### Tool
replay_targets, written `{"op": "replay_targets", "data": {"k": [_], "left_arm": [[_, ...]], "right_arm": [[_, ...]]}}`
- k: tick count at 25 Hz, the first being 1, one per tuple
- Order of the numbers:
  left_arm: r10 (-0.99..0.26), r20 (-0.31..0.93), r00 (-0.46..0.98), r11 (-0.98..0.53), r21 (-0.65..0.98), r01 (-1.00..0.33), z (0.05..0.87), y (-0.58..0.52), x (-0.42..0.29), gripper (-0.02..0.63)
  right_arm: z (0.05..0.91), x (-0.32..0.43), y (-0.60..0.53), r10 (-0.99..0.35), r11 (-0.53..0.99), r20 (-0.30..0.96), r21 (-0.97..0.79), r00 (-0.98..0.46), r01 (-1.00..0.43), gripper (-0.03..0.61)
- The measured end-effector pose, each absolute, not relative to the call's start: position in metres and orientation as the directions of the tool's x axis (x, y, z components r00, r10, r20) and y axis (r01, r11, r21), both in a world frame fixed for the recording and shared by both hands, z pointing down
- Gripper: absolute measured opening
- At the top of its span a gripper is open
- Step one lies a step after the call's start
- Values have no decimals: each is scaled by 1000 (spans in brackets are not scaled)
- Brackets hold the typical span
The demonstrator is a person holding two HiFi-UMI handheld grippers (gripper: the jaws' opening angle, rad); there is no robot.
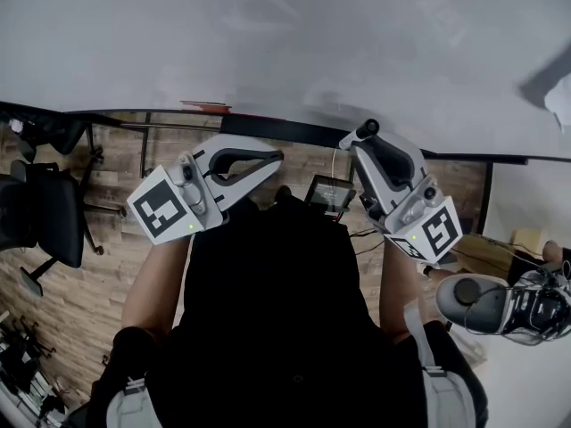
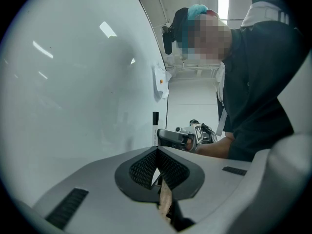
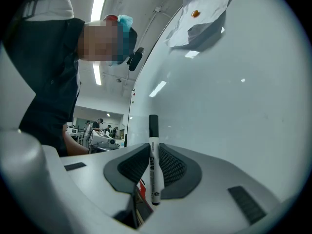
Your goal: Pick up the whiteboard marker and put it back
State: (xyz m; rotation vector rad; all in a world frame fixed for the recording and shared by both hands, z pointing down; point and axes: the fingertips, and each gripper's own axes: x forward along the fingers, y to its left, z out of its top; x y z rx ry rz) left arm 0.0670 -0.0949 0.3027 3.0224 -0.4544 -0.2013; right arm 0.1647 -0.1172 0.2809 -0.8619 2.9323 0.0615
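The whiteboard marker (image 3: 154,162), white with a black cap, stands upright between the pads of my right gripper (image 3: 152,155), which is shut on it close to the whiteboard (image 3: 229,91). In the head view the right gripper (image 1: 364,137) is raised at the right, with the marker's black cap (image 1: 368,129) poking out at its tip. My left gripper (image 1: 268,161) is at the left, shut with nothing in it. Its meshed pads (image 2: 146,167) meet in the left gripper view. Beyond them I see the right gripper (image 2: 174,137) and the marker (image 2: 155,123) next to the whiteboard (image 2: 73,91).
The board's ledge (image 1: 268,125) runs below the whiteboard (image 1: 285,34), with a red object (image 1: 207,107) on it. A crumpled white paper (image 3: 202,11) sticks to the board. A black office chair (image 1: 45,212) stands at left on the wooden floor, and a shoe (image 1: 500,306) at right.
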Motion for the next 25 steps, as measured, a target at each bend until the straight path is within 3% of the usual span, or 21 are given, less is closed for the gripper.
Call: {"op": "replay_targets", "data": {"k": [15, 25], "left_arm": [[-318, -133, 939, -947, 96, -307, 298, -99, 66, 11], [-334, -131, 933, -941, 110, -321, 300, -100, 59, 11]], "right_arm": [[277, 149, -122, -553, 821, 4, 170, -833, -545, 72], [308, 135, -129, -582, 798, 168, 307, -796, -519, 72]]}}
